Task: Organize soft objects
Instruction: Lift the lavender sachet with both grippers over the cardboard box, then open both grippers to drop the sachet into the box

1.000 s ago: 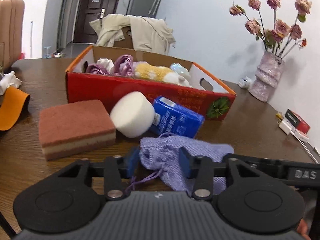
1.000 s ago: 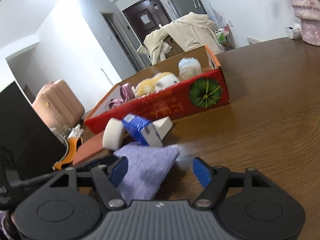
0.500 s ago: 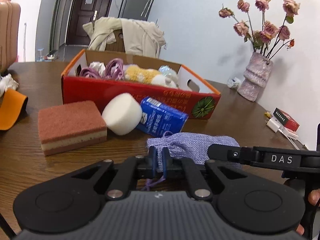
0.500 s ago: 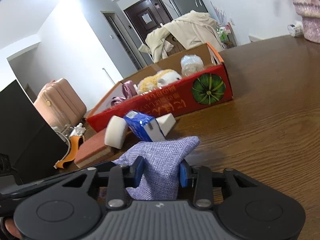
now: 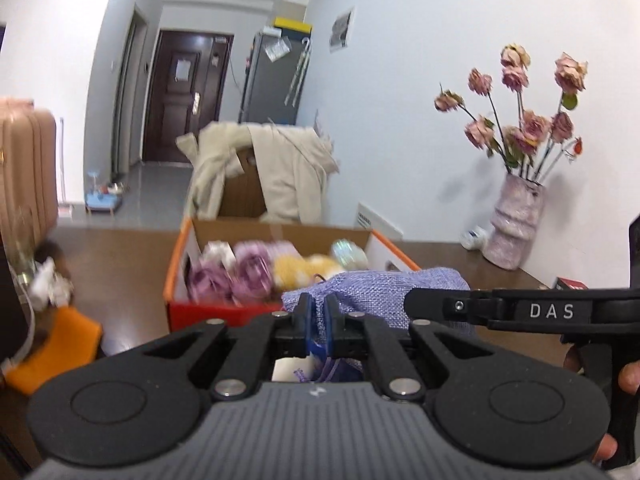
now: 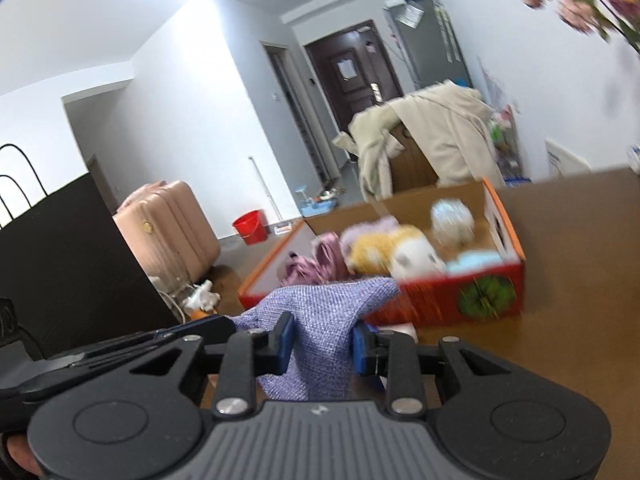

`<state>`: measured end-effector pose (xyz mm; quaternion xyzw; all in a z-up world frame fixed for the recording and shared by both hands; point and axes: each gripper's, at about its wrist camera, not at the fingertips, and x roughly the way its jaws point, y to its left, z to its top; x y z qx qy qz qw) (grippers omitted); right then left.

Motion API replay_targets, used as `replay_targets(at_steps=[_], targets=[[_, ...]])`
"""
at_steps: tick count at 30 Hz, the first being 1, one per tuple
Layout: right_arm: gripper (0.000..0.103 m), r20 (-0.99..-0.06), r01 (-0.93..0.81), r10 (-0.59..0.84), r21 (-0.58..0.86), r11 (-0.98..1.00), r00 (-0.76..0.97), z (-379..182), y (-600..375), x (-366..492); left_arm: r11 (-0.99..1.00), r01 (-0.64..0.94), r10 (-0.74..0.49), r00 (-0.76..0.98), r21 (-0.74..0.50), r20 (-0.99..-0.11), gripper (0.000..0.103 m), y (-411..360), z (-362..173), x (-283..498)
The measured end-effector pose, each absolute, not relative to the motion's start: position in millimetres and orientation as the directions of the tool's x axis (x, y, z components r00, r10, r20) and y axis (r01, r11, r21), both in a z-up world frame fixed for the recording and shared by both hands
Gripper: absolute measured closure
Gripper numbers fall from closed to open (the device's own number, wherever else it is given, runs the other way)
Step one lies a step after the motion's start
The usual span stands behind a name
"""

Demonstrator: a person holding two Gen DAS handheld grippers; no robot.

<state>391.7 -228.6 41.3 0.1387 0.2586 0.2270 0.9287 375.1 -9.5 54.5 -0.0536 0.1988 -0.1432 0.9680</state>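
A purple woven drawstring pouch [image 5: 380,288] hangs in the air in front of the red and orange cardboard box [image 5: 176,264]. My left gripper [image 5: 316,308] is shut on the pouch's gathered end. At the other end, my right gripper [image 6: 322,338] has the pouch [image 6: 320,304] between its blue pads. Its jaws are still closing and the pads press on the cloth. The box [image 6: 424,296] holds a yellow and white plush toy [image 6: 384,252], purple fabric pieces [image 6: 316,264] and other soft items. A hand shows at the lower right of the left wrist view.
A pink vase of dried roses [image 5: 514,228] stands on the brown table at the right, with a small red box [image 5: 568,282] near it. An orange item [image 5: 52,344] lies at the left. A coat-draped chair [image 5: 280,168] and a pink suitcase [image 6: 168,224] stand beyond the table.
Both grippers closed on the purple pouch, the left on its mouth and the right on its far end. They rose with it off the table, so the box now sits lower in view.
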Motion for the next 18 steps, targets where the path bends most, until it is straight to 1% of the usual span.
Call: replay_targets(at_steps=[5, 10, 12, 14, 16, 18], targets=[[0.075, -0.412, -0.409, 0.506, 0.305, 0.860, 0.758, 60, -203, 431, 0.963, 0.223, -0.263, 0.900, -0.152, -0.347, 0.096, 5, 68, 408], [0.077, -0.428, -0.447, 0.551, 0.324, 0.834, 0.717, 62, -179, 484, 0.966, 0.199, -0.247, 0.899, -0.164, -0.361, 0.096, 17, 68, 449], [0.081, -0.442, -0.457, 0.572, 0.347, 0.819, 0.691, 58, -170, 505, 0.968, 0.190, -0.239, 0.893, -0.162, -0.382, 0.096, 20, 64, 465], [0.081, -0.461, -0.450, 0.571, 0.353, 0.820, 0.679, 51, -161, 527, 0.968, 0.184, -0.238, 0.885, -0.170, -0.401, 0.096, 22, 55, 479], [0.082, -0.477, -0.433, 0.550, 0.340, 0.835, 0.686, 42, -154, 546, 0.974, 0.154, -0.213, 0.872, -0.166, -0.441, 0.096, 23, 41, 496], [0.084, -0.513, -0.397, 0.531, 0.354, 0.847, 0.675, 27, -152, 566, 0.974, 0.143, -0.213, 0.849, -0.176, -0.484, 0.096, 25, 26, 510]])
